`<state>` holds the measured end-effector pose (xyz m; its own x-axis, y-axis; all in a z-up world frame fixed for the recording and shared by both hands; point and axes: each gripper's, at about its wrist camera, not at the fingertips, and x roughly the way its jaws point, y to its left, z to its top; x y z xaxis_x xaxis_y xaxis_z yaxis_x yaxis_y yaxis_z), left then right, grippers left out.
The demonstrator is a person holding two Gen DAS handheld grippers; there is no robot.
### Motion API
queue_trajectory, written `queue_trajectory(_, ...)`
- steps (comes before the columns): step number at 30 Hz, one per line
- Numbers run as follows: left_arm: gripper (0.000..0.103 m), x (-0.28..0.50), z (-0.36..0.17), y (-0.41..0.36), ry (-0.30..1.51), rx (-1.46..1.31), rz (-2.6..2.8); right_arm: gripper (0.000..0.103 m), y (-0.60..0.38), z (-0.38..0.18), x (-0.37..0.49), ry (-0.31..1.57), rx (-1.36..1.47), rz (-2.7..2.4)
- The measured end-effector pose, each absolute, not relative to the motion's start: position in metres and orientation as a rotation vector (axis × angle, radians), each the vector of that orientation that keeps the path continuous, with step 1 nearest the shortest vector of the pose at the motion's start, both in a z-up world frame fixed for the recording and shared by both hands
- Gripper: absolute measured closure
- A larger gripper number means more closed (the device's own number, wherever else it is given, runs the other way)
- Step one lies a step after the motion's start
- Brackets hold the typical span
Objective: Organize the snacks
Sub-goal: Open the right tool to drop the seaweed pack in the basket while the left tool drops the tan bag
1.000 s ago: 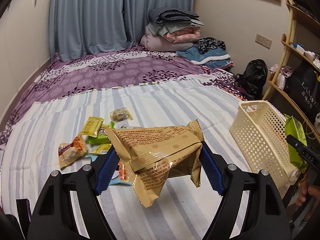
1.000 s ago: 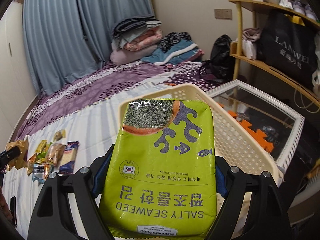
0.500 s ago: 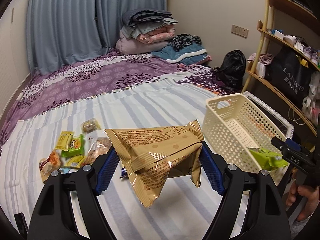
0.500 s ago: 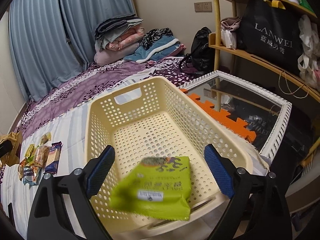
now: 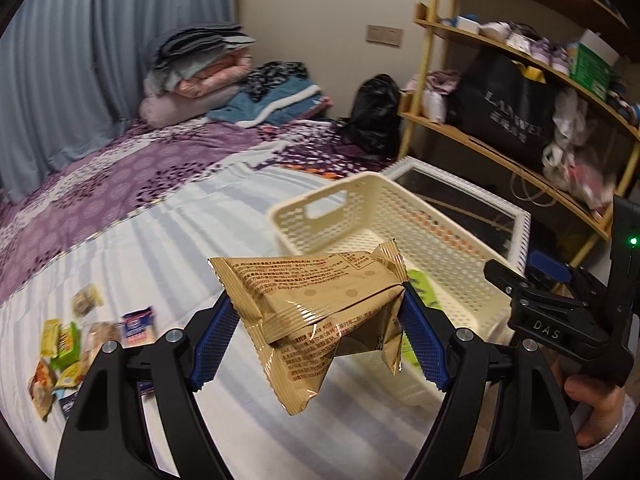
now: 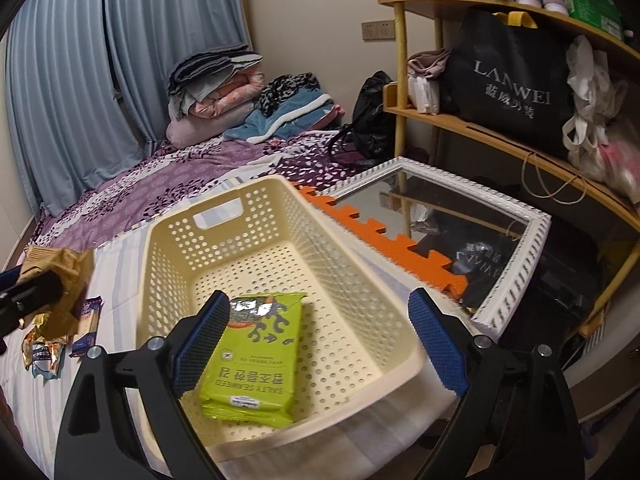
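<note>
My left gripper [image 5: 316,336] is shut on a gold foil snack packet [image 5: 316,308] and holds it in the air just left of the cream perforated basket [image 5: 448,240]. My right gripper [image 6: 320,340] is open and empty above the near end of the basket [image 6: 352,252]. A green salty-seaweed packet [image 6: 256,352] lies flat on the basket floor. The gold packet [image 6: 60,276] also shows at the left edge of the right wrist view. Several small snack packets [image 5: 68,344] lie on the striped bedsheet to the left.
The basket sits near the bed's right edge. Beyond it are a white-framed mirror [image 6: 472,224], orange foam tiles [image 6: 376,240] and wooden shelves [image 6: 500,132] with a black bag. Folded blankets [image 5: 200,76] are piled at the far end.
The right gripper opened and the green seaweed packet dropped from it into the basket. The left gripper moved right toward the basket with the gold packet.
</note>
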<state>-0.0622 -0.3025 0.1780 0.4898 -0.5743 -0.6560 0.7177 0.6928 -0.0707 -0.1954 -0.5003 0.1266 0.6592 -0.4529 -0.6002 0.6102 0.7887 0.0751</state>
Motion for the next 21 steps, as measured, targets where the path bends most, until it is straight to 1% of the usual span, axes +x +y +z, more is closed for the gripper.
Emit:
queue_trajectory(8, 0.024, -0.077, 0.167, -0.357, 0.725, 0.265, -0.910, 0.013, -0.519, 0.134, -0.220, 0.576, 0.282, -0.698)
queue_trajectory(14, 0.023, -0.079, 0.157, -0.378, 0.741, 0.286, -0.943, 0.013, -0.523, 0.137, -0.226, 0.567, 0.275, -0.720)
queue_trajectory(15, 0.020, -0.078, 0.155, -0.380, 0.748, 0.285, -0.948, 0.013, -0.522, 0.138, -0.226, 0.565, 0.273, -0.722)
queue_trajectory(16, 0.015, -0.077, 0.153, -0.381, 0.756, 0.282, -0.955, 0.013, -0.522, 0.139, -0.227, 0.563, 0.271, -0.724)
queue_trajectory(17, 0.012, -0.076, 0.152, -0.382, 0.764, 0.275, -0.958, 0.013, -0.522, 0.139, -0.227, 0.562, 0.269, -0.726)
queue_trajectory(18, 0.006, -0.076, 0.152, -0.381, 0.764, 0.271, -0.953, 0.013, -0.522, 0.140, -0.228, 0.560, 0.268, -0.727)
queue_trajectory(19, 0.004, -0.075, 0.153, -0.380, 0.760, 0.271, -0.945, 0.013, -0.522, 0.140, -0.228, 0.559, 0.268, -0.729)
queue_trajectory(21, 0.004, -0.073, 0.154, -0.377, 0.755, 0.277, -0.925, 0.013, -0.522, 0.141, -0.227, 0.556, 0.272, -0.728)
